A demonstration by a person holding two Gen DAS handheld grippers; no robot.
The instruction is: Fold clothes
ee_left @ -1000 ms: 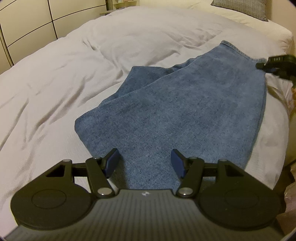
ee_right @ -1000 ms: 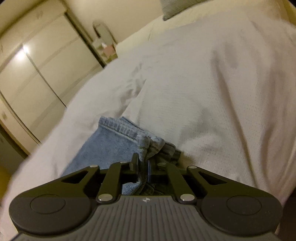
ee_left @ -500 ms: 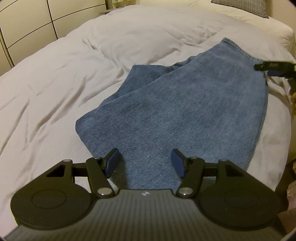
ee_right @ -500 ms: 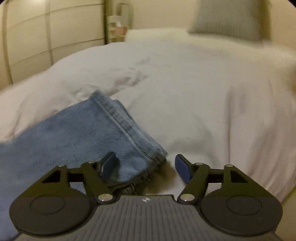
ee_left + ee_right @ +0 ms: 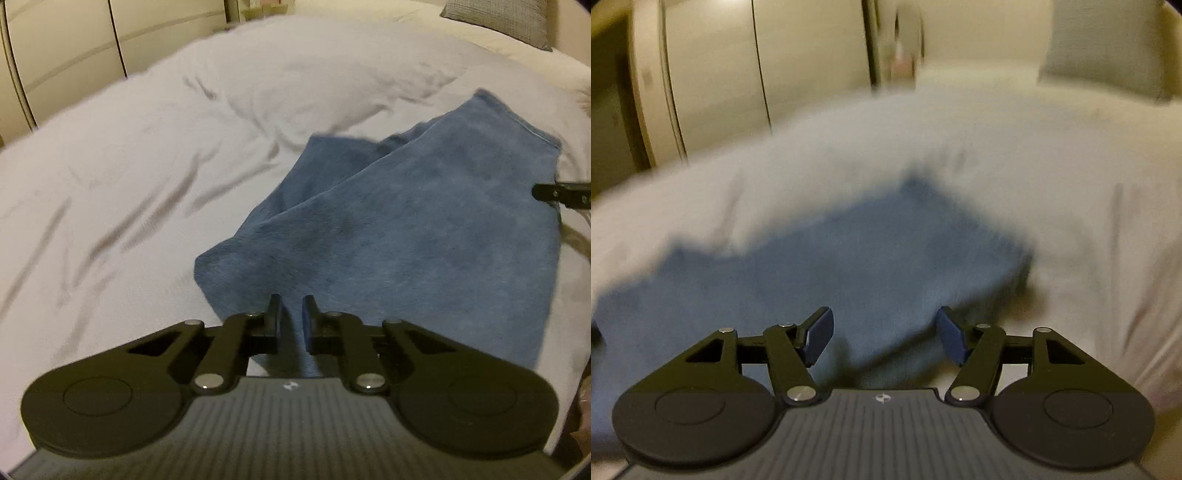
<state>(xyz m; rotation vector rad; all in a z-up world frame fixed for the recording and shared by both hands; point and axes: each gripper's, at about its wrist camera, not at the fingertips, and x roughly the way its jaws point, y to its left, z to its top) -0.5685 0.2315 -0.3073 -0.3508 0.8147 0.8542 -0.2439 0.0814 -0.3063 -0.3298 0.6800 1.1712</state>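
Folded blue jeans [image 5: 424,229] lie on the white duvet [image 5: 129,184]. My left gripper [image 5: 291,306] is at their near edge, its jaws closing to a narrow gap with a ridge of denim between the pads. In the blurred right wrist view, my right gripper [image 5: 884,332] hovers over the jeans [image 5: 849,258] near their right edge. Its jaws stand wide and are closing slightly, with denim below them and nothing pinched. One black finger of the right gripper [image 5: 554,192] shows at the jeans' right edge in the left wrist view.
A grey pillow [image 5: 498,18] lies at the head of the bed, top right. Cream wardrobe doors [image 5: 720,74] stand beyond the bed's far side. The duvet [image 5: 1071,203] spreads around the jeans, with the bed's edge dropping off at lower right.
The left jaws went from wide apart to nearly together on the jeans' near edge. The right gripper let go of the bunched hem, opened, rolled level and drew back over the jeans.
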